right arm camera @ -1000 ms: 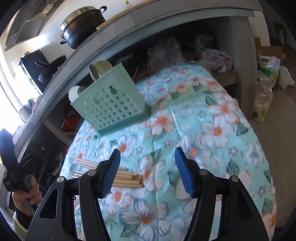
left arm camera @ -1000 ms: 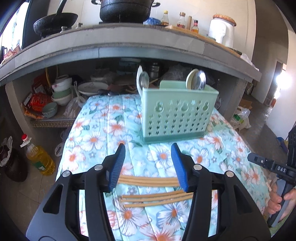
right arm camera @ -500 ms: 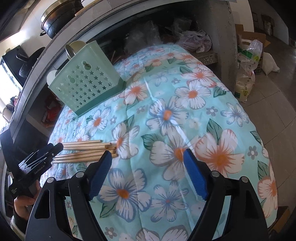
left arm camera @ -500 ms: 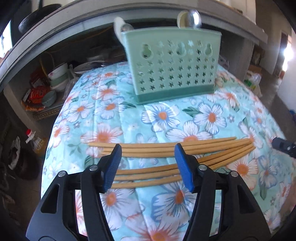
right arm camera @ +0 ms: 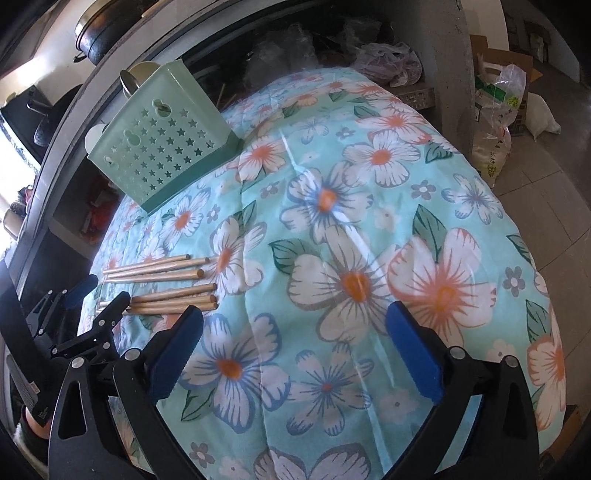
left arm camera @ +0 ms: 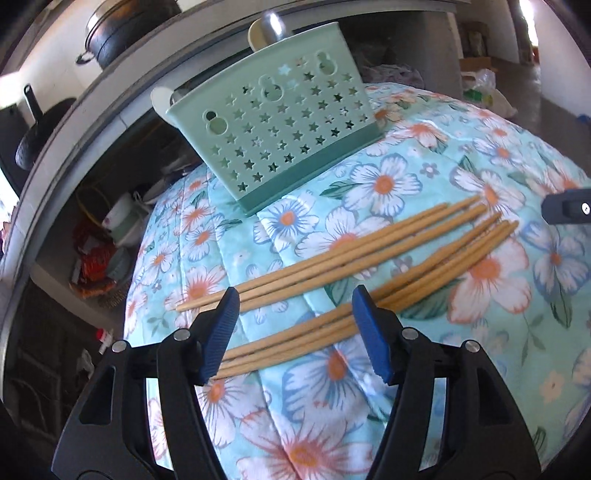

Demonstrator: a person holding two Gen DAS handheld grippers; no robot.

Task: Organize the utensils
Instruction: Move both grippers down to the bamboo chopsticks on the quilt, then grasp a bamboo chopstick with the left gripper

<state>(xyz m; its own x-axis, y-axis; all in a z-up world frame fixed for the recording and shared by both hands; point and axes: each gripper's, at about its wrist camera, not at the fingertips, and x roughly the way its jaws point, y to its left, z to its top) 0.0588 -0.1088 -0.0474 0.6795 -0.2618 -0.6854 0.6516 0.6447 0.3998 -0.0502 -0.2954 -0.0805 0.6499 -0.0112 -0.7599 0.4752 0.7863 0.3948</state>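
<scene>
The left gripper, black-framed with ribbed blue pads, fills the lower part of the left wrist view with its jaws opening; the nearer bundle of chopsticks passes through the gap between the pads, and neither pad visibly presses on it. The chopsticks are slim, round, pale wooden sticks lying loose in two rough bundles that slant from the lower left up to the right across the middle of that frame, narrow ends to the left and blunt, thicker ends to the right. They rest on a turquoise quilted cloth printed with big white and orange flowers and green leaves, creased along its stitched seams. Above them, in the upper middle of the frame, stands a mint-green plastic utensil holder with a darker green base, its front wall punched with rows of star holes and three keyhole slots; spoon ends poke above its rim. The right gripper sits low in the right wrist view, its smooth blue pads opening wide over bare cloth, nothing between them, with the chopsticks off to the left of its left pad. A black pot sits on the grey counter at the upper left.
</scene>
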